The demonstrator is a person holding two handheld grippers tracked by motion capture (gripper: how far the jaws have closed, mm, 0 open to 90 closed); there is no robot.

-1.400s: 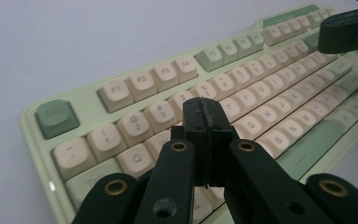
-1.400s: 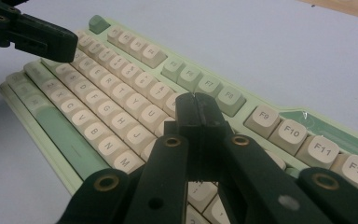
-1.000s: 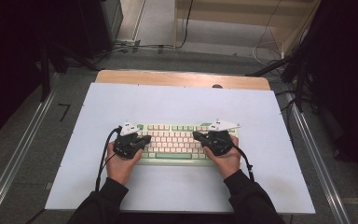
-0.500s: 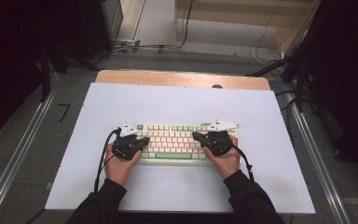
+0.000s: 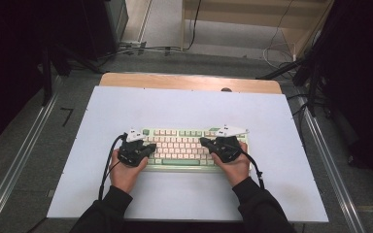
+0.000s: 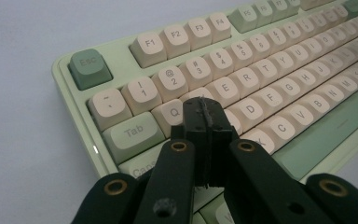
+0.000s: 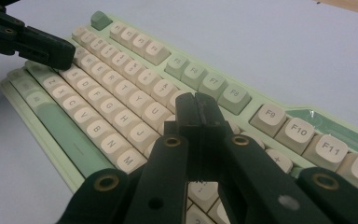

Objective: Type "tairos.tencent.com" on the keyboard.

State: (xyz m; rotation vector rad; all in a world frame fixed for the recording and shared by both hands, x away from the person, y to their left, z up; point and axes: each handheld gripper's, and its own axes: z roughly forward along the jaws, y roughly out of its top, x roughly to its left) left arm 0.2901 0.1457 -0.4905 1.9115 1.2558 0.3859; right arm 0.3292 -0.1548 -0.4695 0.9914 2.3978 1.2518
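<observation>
While shut, two grippers hover over one keyboard.

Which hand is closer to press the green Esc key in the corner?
Probably the left. The left gripper, jaws shut, sits over the keyboard's left end by Q and Tab, with the Esc key just beyond. The right gripper, also shut, is over the right half, far from Esc.

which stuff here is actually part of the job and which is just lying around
In the job:
- keyboard, green case with cream keys
- left gripper, jaws shut, over its left keys
- right gripper, jaws shut, over its right keys

Just lying about:
- white table mat under the keyboard
- cables on the floor beyond the table
</observation>
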